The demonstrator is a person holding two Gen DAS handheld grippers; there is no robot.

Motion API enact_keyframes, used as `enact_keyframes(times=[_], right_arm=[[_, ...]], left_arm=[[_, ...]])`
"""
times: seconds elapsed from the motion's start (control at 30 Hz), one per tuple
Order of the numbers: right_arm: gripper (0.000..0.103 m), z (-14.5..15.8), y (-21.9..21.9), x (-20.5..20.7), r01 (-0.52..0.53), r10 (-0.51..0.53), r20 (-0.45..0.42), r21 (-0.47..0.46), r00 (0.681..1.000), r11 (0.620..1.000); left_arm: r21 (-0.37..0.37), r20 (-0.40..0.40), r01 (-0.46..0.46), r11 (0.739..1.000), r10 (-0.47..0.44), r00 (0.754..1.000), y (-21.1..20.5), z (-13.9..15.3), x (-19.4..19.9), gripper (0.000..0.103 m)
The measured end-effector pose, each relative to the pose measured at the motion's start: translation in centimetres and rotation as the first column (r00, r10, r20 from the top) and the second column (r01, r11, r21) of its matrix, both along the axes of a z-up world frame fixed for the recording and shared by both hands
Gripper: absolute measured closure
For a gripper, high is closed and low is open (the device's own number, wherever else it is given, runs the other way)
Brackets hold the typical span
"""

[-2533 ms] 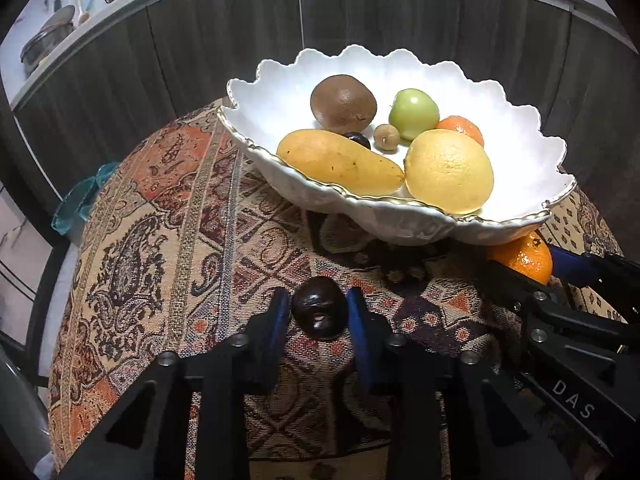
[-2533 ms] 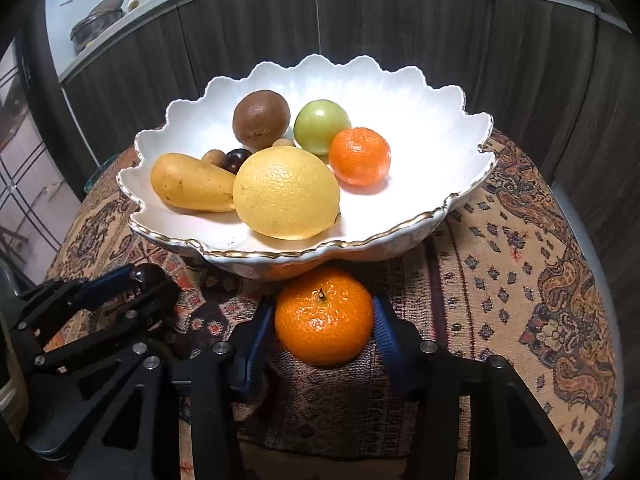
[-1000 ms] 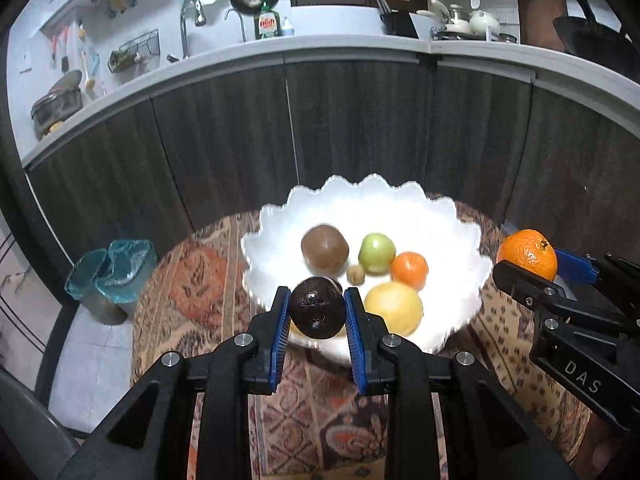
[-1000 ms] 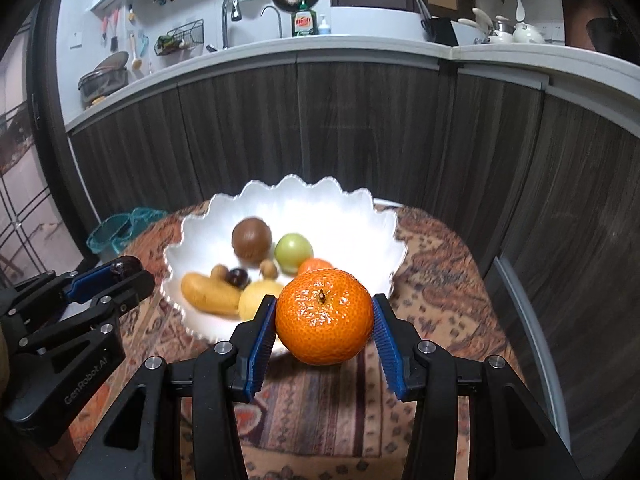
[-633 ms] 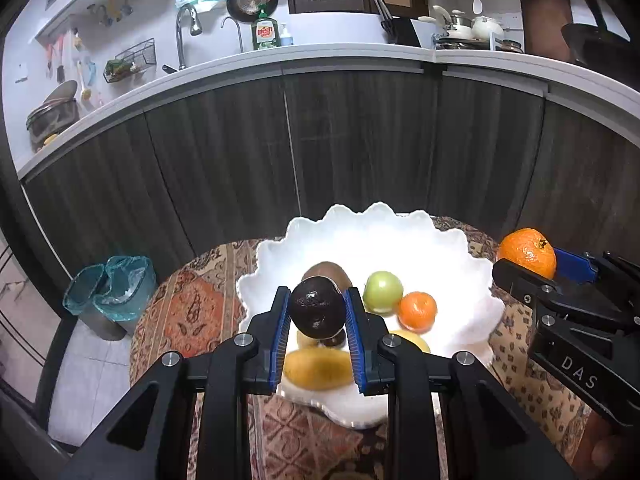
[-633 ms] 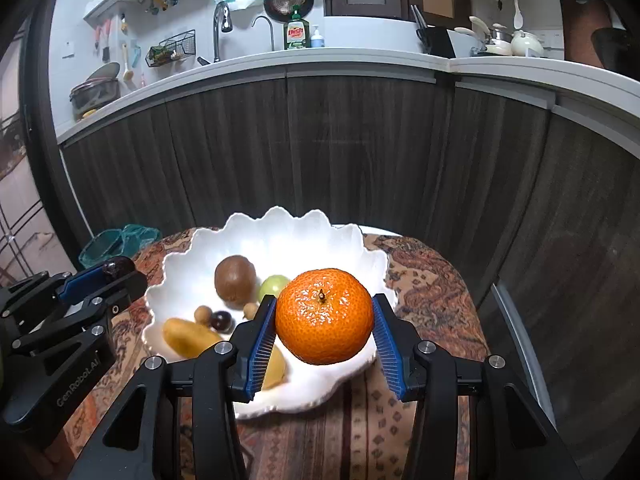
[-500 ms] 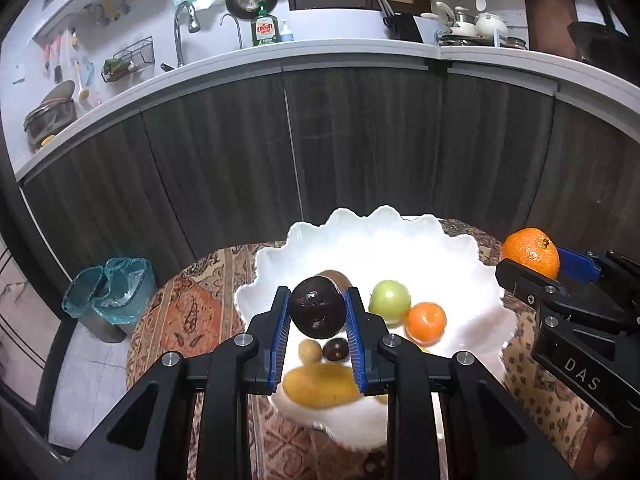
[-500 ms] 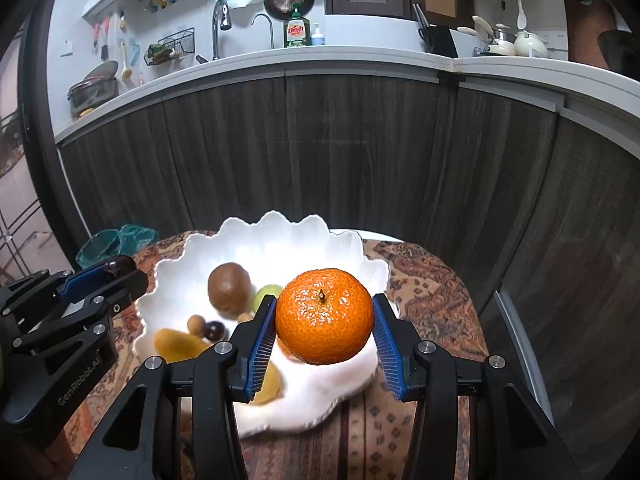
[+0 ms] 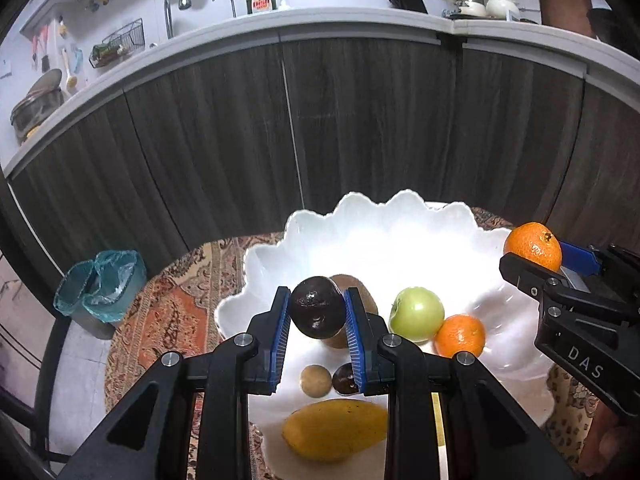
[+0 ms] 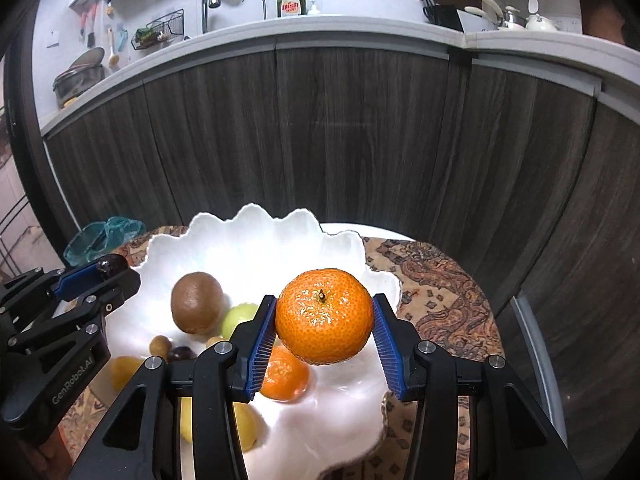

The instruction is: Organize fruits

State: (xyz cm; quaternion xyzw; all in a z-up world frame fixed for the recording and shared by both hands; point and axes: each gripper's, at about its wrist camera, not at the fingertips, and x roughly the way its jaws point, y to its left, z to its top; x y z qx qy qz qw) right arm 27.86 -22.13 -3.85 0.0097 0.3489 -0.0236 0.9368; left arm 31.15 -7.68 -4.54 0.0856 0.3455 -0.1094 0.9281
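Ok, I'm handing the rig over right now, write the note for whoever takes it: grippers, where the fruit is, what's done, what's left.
Left gripper: shut on the dark round fruit, held above the white scalloped bowl.
Right gripper: shut on the held mandarin, over the bowl's right side.
In the bowl: kiwi, green apple, second mandarin, yellow mango, yellow citrus, a small tan fruit and a small dark one.
Done: both pickups.
Left: lower and release both fruits onto bare bowl floor.
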Motion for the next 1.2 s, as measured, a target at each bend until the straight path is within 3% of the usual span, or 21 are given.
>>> enact_keyframes(times=[0.33, 0.47, 0.63, 0.77, 0.8, 0.9, 1.03, 1.2], right_arm=[[0.055, -2.0, -0.1, 0.9, -0.008, 0.008, -0.034, 0.009, 0.999, 1.000], [0.055, -2.0, -0.3, 0.9, -0.004, 0.004, -0.029, 0.008, 1.000, 1.000], [0.053, -1.9, -0.3, 0.8, 0.002, -0.001, -0.024, 0.003, 1.000, 1.000], [0.021, -1.3, -0.3, 0.1, 0.027, -0.026, 0.020, -0.026, 0.999, 0.999], [0.018, -1.1, -0.3, -0.2, 0.035, -0.034, 0.034, -0.035, 0.999, 0.999], [0.018, -0.6, -0.3, -0.5, 0.042, -0.039, 0.051, -0.049, 0.998, 0.998], [0.018, -0.4, -0.4, -0.7, 0.040, -0.039, 0.050, -0.035, 0.998, 0.999], [0.013, 0.0, -0.7, -1.4, 0.057, -0.055, 0.061, -0.030, 0.997, 0.998]], left_arm=[[0.006, -0.005, -0.021, 1.000, 0.021, 1.000, -0.3, -1.2, 0.4, 0.075], [0.011, 0.006, -0.024, 1.000, 0.024, 1.000, -0.2, -1.1, 0.2, 0.058], [0.020, 0.022, -0.039, 0.999, 0.039, 0.999, 0.0, -0.8, -0.1, 0.048], [0.030, 0.036, -0.045, 0.999, 0.044, 0.998, -0.1, -0.7, -0.3, 0.039], [0.034, 0.040, -0.048, 0.998, 0.047, 0.998, -0.1, -0.6, -0.4, 0.039], [0.041, 0.046, -0.062, 0.997, 0.060, 0.997, -0.1, -0.4, -0.7, 0.038], [0.035, 0.062, -0.086, 0.996, 0.084, 0.995, 0.1, 0.1, -1.3, 0.021], [0.043, 0.078, -0.100, 0.994, 0.097, 0.992, 0.2, 0.7, -2.4, 0.020]])
